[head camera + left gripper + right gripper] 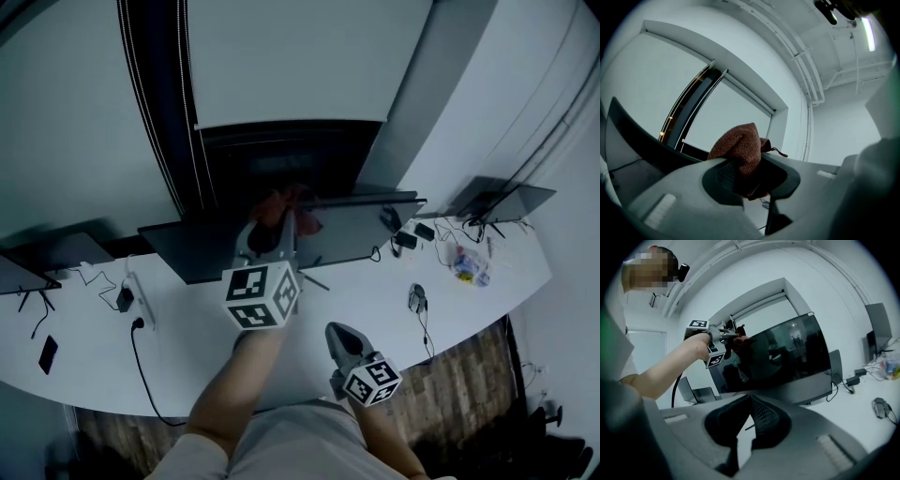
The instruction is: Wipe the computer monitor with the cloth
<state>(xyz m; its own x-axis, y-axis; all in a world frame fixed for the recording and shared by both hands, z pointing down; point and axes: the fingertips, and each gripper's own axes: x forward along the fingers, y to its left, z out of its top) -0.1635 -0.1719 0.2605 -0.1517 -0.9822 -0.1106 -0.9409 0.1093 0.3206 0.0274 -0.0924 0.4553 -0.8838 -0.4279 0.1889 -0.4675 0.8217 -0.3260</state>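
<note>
Clamped in the left gripper: rust-brown cloth, bunched, up at the top edge of the monitor. Press the bunched end flat to the glass and draw sideways in overlapping passes, working downward (light pressure only; panel likely to rock on its stand). Hold the right gripper, jaws shut on nothing, low above the desk, clear of the screen.

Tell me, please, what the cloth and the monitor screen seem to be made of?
The cloth looks like a knitted or woven textile, reddish-brown and matte. A fine ribbed texture shows on its surface, and it bunches in soft folds. The monitor screen looks like glossy black glass or plastic, since it mirrors the room clearly. Which of the two it is cannot be told.
</note>
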